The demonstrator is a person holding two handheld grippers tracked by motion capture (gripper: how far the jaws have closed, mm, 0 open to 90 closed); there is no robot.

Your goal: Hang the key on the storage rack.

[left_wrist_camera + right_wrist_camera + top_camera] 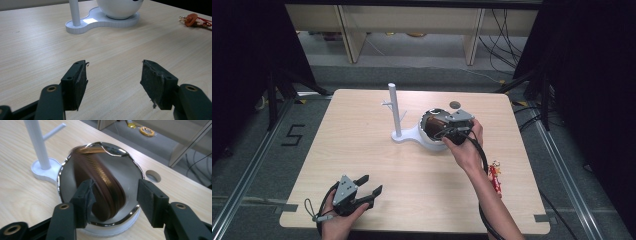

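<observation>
My right gripper [113,195] stands released, jaws wide over the chrome bowl [130,173]; the brown bracelet [105,185] lies loose inside, just ahead of my left pad (blurred, apparently settling). My left gripper [113,80] idles unclenched, well clear of the white stand [100,20].

A pale wooden table [362,150] with rounded corners carries a white plastic stand [404,136] with an upright post, centre-far. A small red-orange trinket [495,176] lies near the right edge. A round hole [455,105] pierces the far side.
</observation>
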